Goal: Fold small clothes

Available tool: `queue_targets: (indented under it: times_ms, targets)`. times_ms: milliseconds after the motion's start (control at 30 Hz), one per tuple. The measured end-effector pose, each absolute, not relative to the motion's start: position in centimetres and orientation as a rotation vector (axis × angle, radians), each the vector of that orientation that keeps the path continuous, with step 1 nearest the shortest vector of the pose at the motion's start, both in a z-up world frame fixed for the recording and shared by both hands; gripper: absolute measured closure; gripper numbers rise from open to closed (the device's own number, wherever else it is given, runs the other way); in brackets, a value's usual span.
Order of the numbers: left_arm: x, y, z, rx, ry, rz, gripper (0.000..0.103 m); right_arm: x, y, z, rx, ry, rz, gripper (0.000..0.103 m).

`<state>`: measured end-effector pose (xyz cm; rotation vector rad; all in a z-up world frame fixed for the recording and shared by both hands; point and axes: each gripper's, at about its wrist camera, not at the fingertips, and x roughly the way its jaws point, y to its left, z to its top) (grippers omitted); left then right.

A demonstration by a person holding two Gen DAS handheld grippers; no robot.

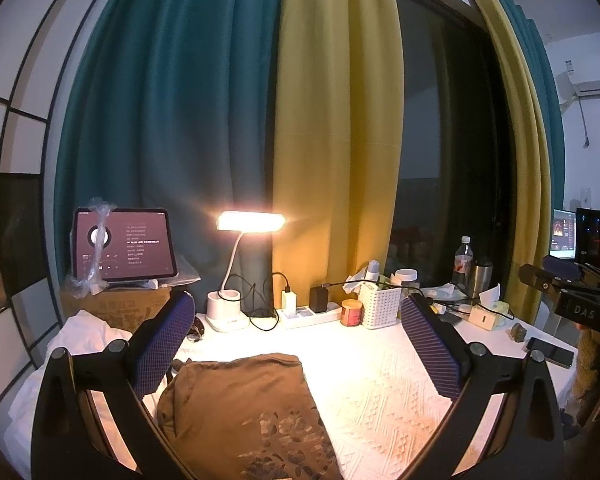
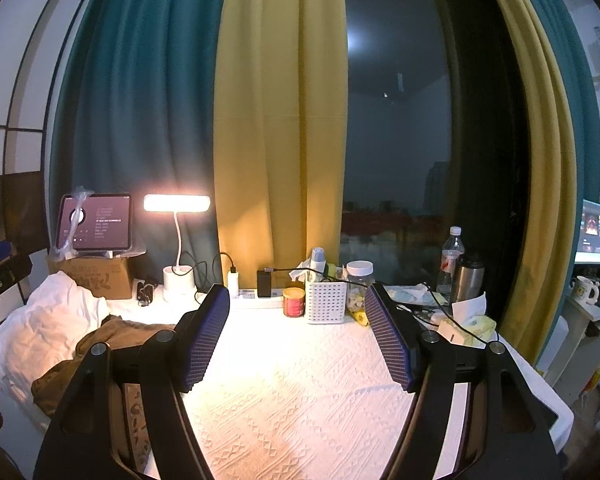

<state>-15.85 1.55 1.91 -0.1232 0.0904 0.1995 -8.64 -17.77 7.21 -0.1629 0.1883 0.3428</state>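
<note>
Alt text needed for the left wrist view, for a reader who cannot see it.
The open left gripper hovers over a brown garment lying on a white textured cloth, nothing between its pads. Behind stand a lit desk lamp, a tablet and drawn curtains.

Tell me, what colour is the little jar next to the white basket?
The jar is red with a tan lid, clearest in the right wrist view.

Both wrist views face the curtains low over the table.

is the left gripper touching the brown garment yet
Cannot tell. In the left wrist view the left gripper stands open above the brown garment, nothing between its pads, but its left finger overlaps the cloth's edge.
</note>
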Motion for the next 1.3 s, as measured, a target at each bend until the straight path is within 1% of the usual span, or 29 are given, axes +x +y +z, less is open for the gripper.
queue_targets:
  times_ms: [1300]
  targets:
    - [-15.64,1.83,1.61,-0.116,0.109,0.215,0.002,-8.8,-17.75,7.08,-0.172,0.19,0.348,0.03]
